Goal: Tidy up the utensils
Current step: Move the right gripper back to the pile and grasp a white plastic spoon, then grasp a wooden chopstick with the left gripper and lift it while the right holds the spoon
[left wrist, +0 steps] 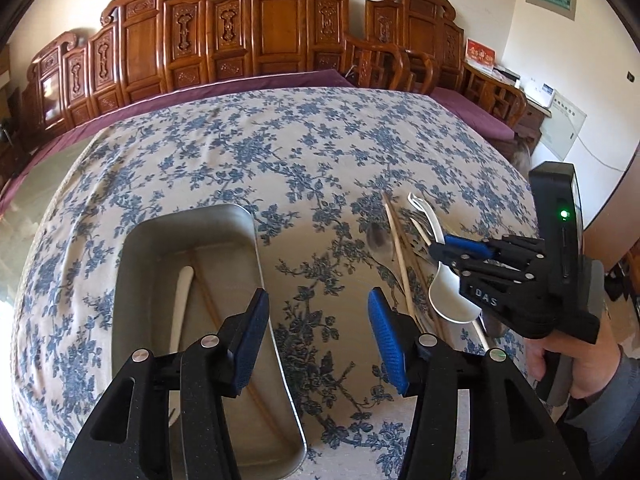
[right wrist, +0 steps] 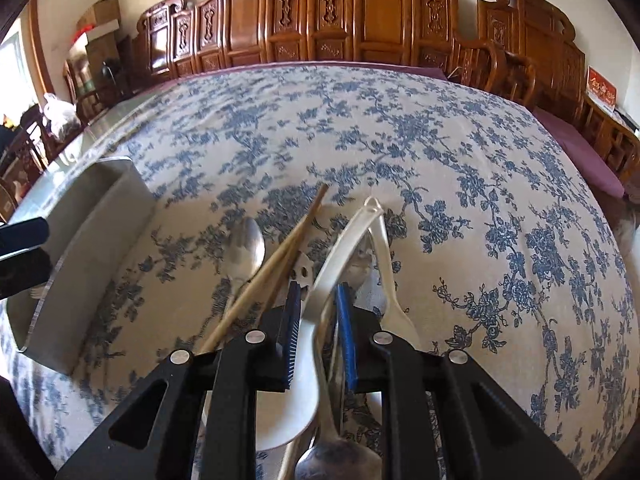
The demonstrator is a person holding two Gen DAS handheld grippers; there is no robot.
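One white spoon (left wrist: 181, 304) lies in my metal tray (left wrist: 240, 220), seen only by my spread, empty left gripper (left wrist: 316, 338). My right gripper (right wrist: 318, 334) straddles another white spoon (right wrist: 340, 248); I cannot tell if it pinches.

— Where does the left wrist view look from?
— From low over the floral worktop (left wrist: 304, 160), angled down across it toward the carved wooden bench (left wrist: 256, 36), with the metal tray (left wrist: 256, 240) close beneath.
— And the right wrist view?
— Also angled down toward that bench (right wrist: 360, 12), very near the utensil pile (right wrist: 320, 248); the tray (right wrist: 92, 220) sits left.
— What is shared?
— Worktop, bench, tray and pile (left wrist: 416, 248).
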